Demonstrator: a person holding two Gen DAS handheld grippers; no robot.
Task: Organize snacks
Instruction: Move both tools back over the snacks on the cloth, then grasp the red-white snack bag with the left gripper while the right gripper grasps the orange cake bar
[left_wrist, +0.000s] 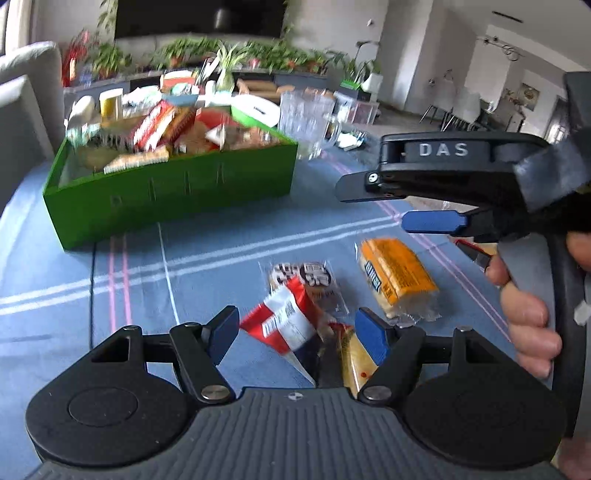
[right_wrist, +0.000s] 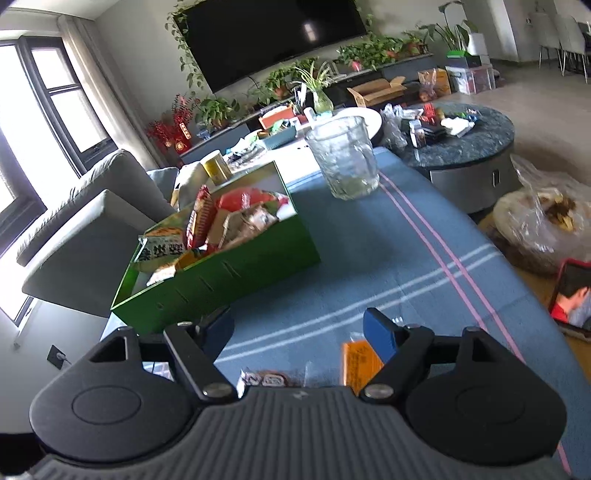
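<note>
Between my left gripper (left_wrist: 297, 326) pads lies a red-and-white packet (left_wrist: 286, 321), its corner pointing toward me; the pads stand apart, neither pressing on it. Touching it at one o'clock is a clear wrapper with a brown biscuit (left_wrist: 310, 280), and at five o'clock a yellowish packet (left_wrist: 356, 360) pokes out from under the red one. At two o'clock from that cluster, just beside it, an orange packet (left_wrist: 397, 277) lies flat on the blue cloth (left_wrist: 221, 236).

My right gripper (right_wrist: 301, 325) hangs above the same spot (the left view catches it side-on, my hand (left_wrist: 532, 314) round its handle). Its pads are parted with nothing between them; the orange packet (right_wrist: 360, 363) and the biscuit wrapper (right_wrist: 267, 378) peek over the bottom edge of its view.

At eleven o'clock, well apart from the loose snacks, a green box (left_wrist: 177, 192) stands on the cloth, heaped with packets. At one o'clock from the box is a glass mug (right_wrist: 345, 158). Beyond that are a round table (right_wrist: 461, 147) with clutter, plants and a dark screen (right_wrist: 273, 40). A grey sofa (right_wrist: 92, 221) sits at nine o'clock.
</note>
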